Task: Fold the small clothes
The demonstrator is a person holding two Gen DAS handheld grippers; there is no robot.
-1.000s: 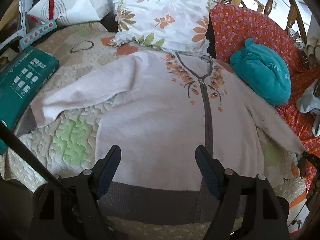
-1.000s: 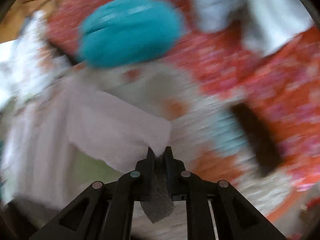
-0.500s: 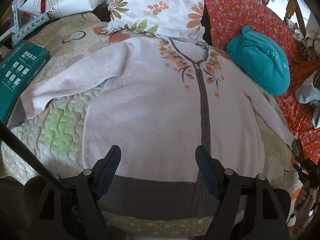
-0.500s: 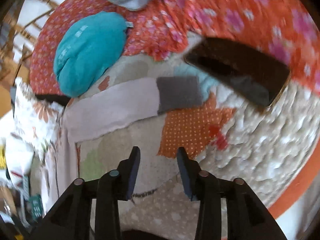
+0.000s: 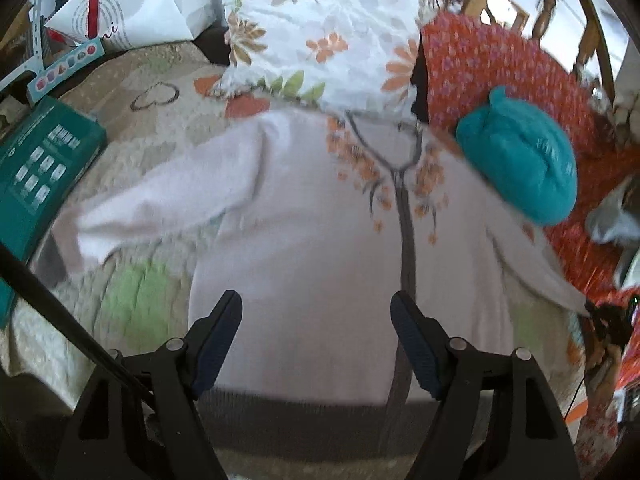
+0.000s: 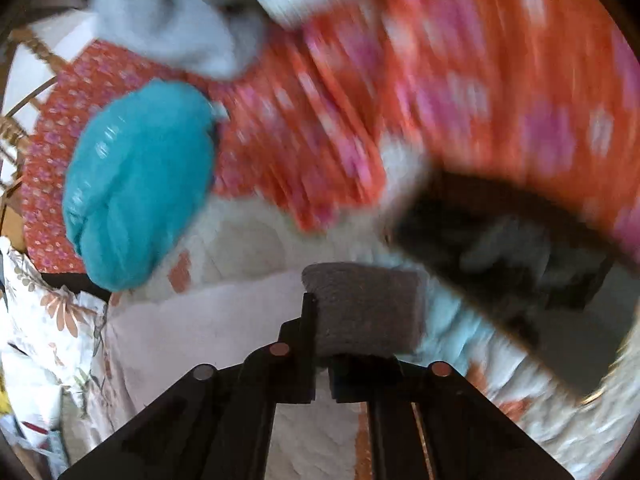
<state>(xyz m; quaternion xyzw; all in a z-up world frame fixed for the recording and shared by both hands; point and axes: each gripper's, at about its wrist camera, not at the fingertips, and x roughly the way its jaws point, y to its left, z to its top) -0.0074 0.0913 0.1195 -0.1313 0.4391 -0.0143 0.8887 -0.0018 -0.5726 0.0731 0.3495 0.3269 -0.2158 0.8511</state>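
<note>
A pale pink cardigan with a grey zip band, grey hem and orange flower print lies flat on the quilt, both sleeves spread. My left gripper is open and empty, hovering over the lower body of the cardigan. My right gripper is shut on the grey cuff of the cardigan's right sleeve; it also shows at the right edge of the left wrist view, at the sleeve's end.
A teal bundle lies beside the right shoulder on an orange floral cloth. A floral pillow lies above the collar. A green box sits left. A black flat object lies near the cuff. Grey clothes lie beyond.
My right gripper let go of the cuff, stood open half a second ago, and has now closed on the grey cuff again. My left gripper stayed open above the cardigan.
</note>
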